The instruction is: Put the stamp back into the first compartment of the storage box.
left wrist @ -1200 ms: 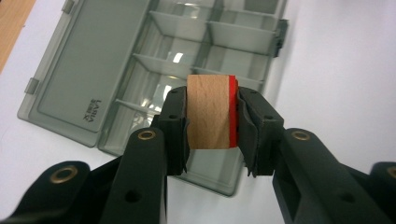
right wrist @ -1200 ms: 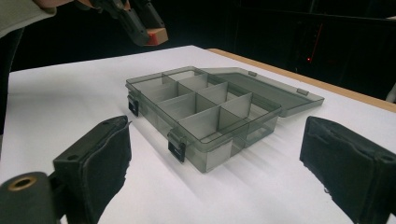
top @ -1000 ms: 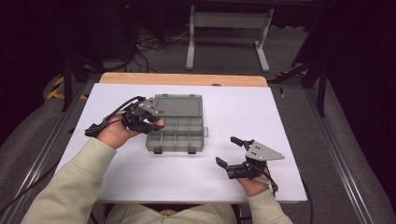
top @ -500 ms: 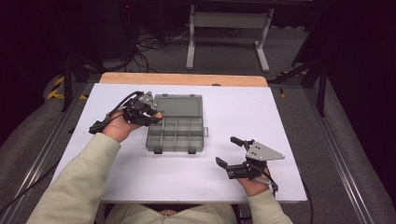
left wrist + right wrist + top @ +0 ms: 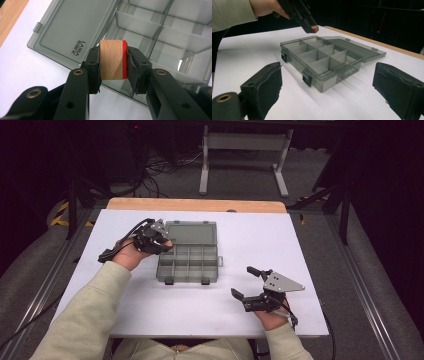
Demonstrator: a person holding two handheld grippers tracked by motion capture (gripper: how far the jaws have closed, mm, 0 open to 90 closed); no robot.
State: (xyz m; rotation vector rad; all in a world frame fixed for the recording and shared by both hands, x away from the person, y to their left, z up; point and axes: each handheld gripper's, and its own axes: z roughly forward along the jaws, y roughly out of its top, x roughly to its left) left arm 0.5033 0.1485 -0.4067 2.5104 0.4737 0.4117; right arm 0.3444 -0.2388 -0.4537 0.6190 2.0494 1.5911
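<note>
1. Wooden block (image 5: 111, 59): small, pale wood with one red face. Clamped between the jaws of the left tool (image 5: 113, 61), pads pressing on two opposite sides. It hangs above the rear left corner of the organiser box (image 5: 189, 260), over the join of tray and lid, clear of the dividers below.

2. Organiser box: smoky clear plastic, tray split into compartments, all seemingly vacant. Hinged lid (image 5: 75, 32) lies open flat on the surface behind the tray. Two dark latches (image 5: 306, 80) on the front wall.

3. Left tool, seen from above (image 5: 156, 238): angled down at the box's rear left corner; a cable (image 5: 115, 251) trails off it to the left.

4. Right tool (image 5: 252, 285): jaws spread wide, nothing between them, resting low on the surface, well apart from the box on its near right side.

5. Risks, as judged:
 - Release over the hinge line would likely drop the block onto the lid or a divider top instead of into a compartment.
 - The grip covers only part of the block; a knock against the tray wall could twist it loose.
 - The box is light and unheld; a jaw pressing the rim could tip or slide it.

6. Surroundings: white surface (image 5: 260, 245) with a wooden strip (image 5: 195, 205) along the far edge; a metal stand (image 5: 245, 155) and cables on the floor beyond. Nothing lies between block and tray; the upright dividers are the only obstruction.
</note>
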